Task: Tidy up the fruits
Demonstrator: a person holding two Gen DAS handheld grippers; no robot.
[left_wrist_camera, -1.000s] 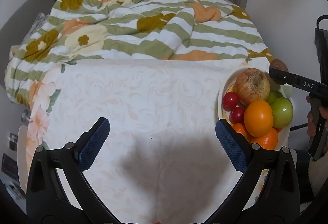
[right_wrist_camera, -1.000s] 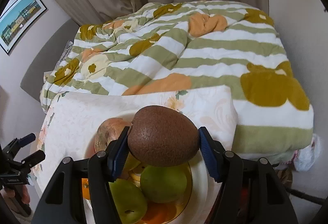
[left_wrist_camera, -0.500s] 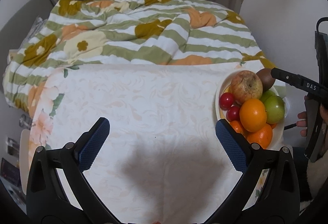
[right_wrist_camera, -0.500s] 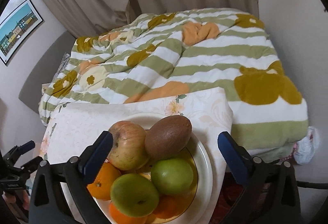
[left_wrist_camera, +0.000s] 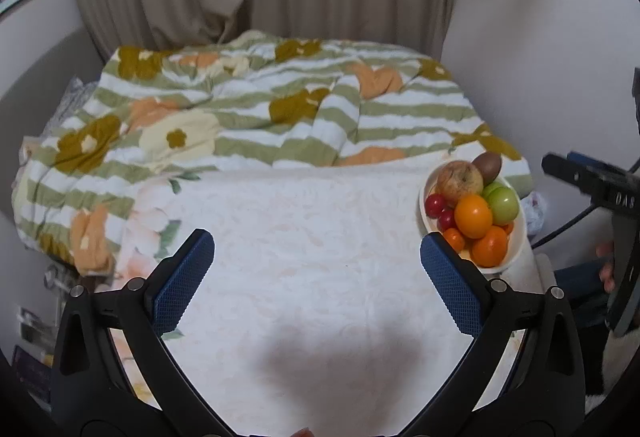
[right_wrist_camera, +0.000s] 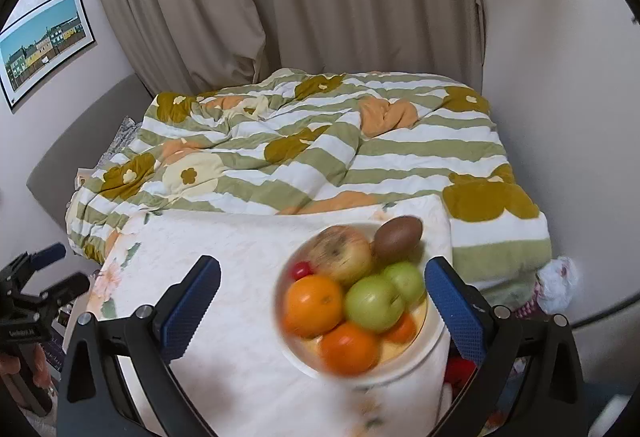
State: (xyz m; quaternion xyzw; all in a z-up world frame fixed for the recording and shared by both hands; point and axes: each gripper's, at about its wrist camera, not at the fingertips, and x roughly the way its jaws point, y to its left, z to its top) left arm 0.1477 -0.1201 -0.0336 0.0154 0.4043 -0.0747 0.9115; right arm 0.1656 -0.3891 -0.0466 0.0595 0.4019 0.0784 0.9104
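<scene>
Now the kiwi (right_wrist_camera: pixel 398 239) lies in the plate (right_wrist_camera: pixel 434 333) beside the apple (right_wrist_camera: pixel 340 255); right gripper (right_wrist_camera: pixel 322 307) gapes empty, left gripper (left_wrist_camera: pixel 318 279) likewise spread wide.

Lighting: soft, even and moderately dim indoor light; no hard glare. In the left wrist view a broad diffuse shadow (left_wrist_camera: pixel 340 365) lies on the table (left_wrist_camera: pixel 304 245) at 6 o'clock. Focus there is sharp. In the right wrist view the bowl of fruit (right_wrist_camera: pixel 352 317) at 5 o'clock is motion-blurred, while the bedspread (right_wrist_camera: pixel 312 153) behind is clearer. Both views show strong fisheye bending and black vignette corners.
</scene>
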